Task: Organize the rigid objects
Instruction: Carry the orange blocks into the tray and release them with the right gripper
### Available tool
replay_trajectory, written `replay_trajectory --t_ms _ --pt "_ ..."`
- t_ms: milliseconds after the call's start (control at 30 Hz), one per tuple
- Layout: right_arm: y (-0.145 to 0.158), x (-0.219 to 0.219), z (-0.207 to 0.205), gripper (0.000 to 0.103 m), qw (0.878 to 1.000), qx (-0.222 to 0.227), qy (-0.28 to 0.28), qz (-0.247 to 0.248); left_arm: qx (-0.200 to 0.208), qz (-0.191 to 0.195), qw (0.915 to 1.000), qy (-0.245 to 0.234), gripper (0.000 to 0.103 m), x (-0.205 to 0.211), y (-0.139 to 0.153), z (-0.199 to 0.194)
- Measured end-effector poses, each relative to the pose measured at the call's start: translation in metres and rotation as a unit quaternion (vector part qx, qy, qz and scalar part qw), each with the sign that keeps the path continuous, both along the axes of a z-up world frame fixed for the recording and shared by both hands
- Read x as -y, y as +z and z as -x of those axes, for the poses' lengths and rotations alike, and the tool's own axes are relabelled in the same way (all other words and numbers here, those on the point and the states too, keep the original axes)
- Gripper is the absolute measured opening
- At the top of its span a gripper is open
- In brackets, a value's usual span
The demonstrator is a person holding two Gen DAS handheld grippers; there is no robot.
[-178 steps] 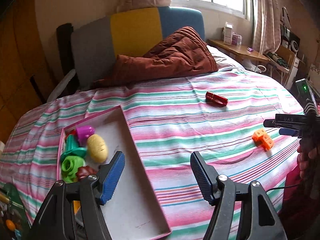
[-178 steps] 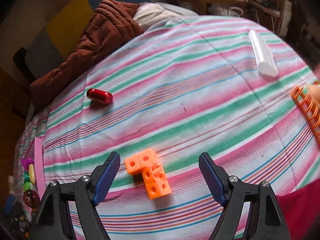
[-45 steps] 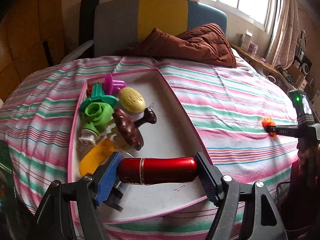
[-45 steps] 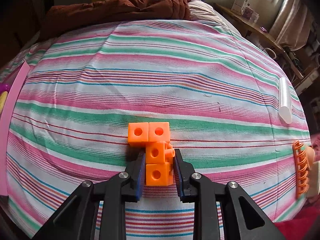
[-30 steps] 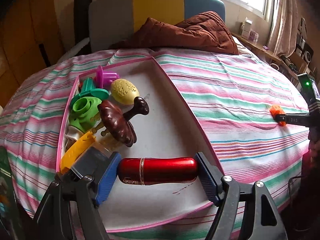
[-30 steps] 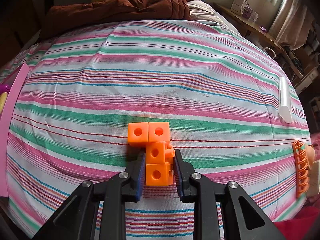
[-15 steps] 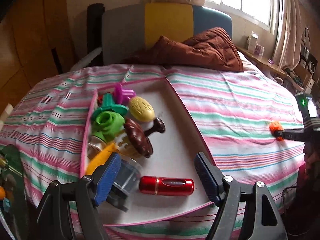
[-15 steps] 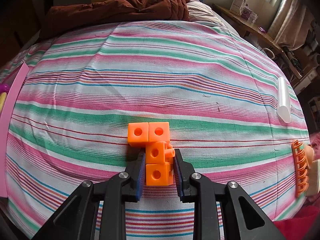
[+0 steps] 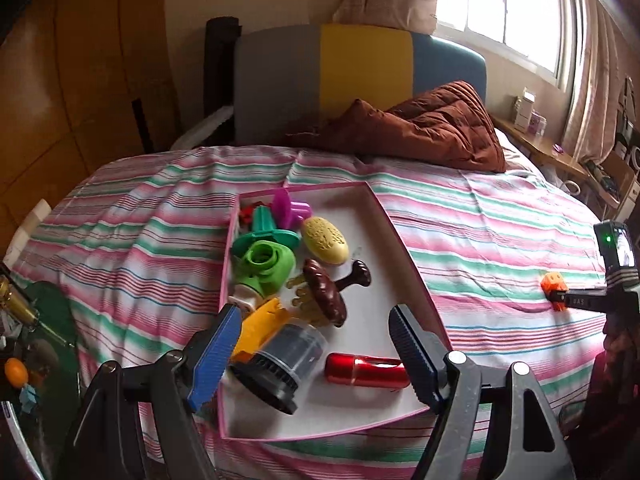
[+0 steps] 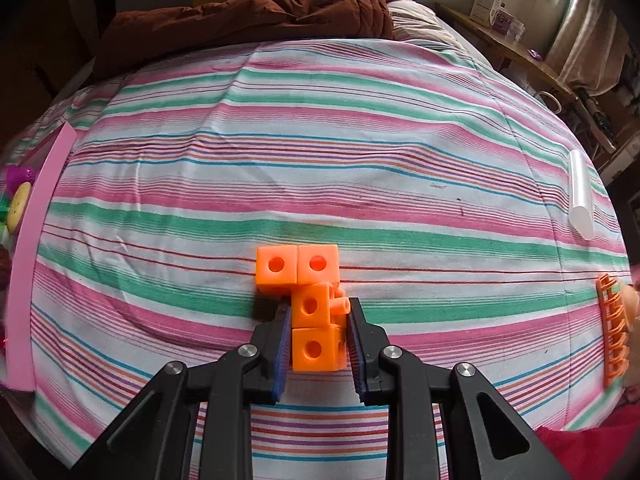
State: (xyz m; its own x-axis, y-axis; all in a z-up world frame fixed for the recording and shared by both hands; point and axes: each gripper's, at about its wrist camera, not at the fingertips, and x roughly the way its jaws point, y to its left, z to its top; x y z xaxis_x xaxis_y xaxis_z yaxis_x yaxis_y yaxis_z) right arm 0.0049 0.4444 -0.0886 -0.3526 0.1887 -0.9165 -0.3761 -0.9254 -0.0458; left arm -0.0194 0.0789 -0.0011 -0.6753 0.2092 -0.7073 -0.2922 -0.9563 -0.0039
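Observation:
My left gripper (image 9: 316,350) is open and empty above the near end of the pink-rimmed tray (image 9: 404,240). A red metal cylinder (image 9: 366,370) lies in the tray just below the jaws, beside a dark grey cup (image 9: 286,362), a brown mushroom toy (image 9: 324,290), a yellow oval (image 9: 324,234) and green toys (image 9: 264,264). My right gripper (image 10: 318,332) is shut on the orange linked cubes (image 10: 310,300), which rest on the striped bedsheet. The right gripper also shows in the left wrist view (image 9: 560,300) with the cubes (image 9: 552,282).
A clear tube (image 10: 580,194) lies on the bed at far right, an orange rack (image 10: 614,330) at the right edge. A brown quilt (image 9: 432,128) lies at the headboard. The tray's pink rim (image 10: 38,208) is at the left. A green side table (image 9: 36,344) stands left of the bed.
My left gripper let go of the red cylinder into the tray and pulled up and back. My right gripper stays shut on the orange cubes, unmoved.

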Motion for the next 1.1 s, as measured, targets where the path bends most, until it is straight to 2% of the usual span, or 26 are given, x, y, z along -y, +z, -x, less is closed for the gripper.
replay_trajectory --t_ms 267,433,767,933,1100 --pt "0.006 0.046 0.019 0.025 0.999 -0.017 0.036 0.036 -0.005 -0.008 0.9995 0.031 0.077 0.022 0.005 -0.001" --pt "0.021 0.083 0.035 0.025 0.995 -0.045 0.07 0.05 -0.004 -0.011 0.9988 0.046 0.077 0.035 0.004 -0.001" --pt "0.065 0.177 0.06 0.025 0.977 -0.118 0.162 0.074 -0.003 -0.015 0.9974 0.07 0.077 0.05 0.002 0.0" --pt "0.068 0.217 0.072 0.025 0.97 -0.126 0.196 0.069 -0.001 -0.017 0.9966 0.081 0.077 0.056 0.001 0.002" --pt "0.058 0.238 0.086 0.025 0.971 -0.117 0.203 0.056 0.001 -0.017 0.9959 0.089 0.077 0.062 0.0 0.003"
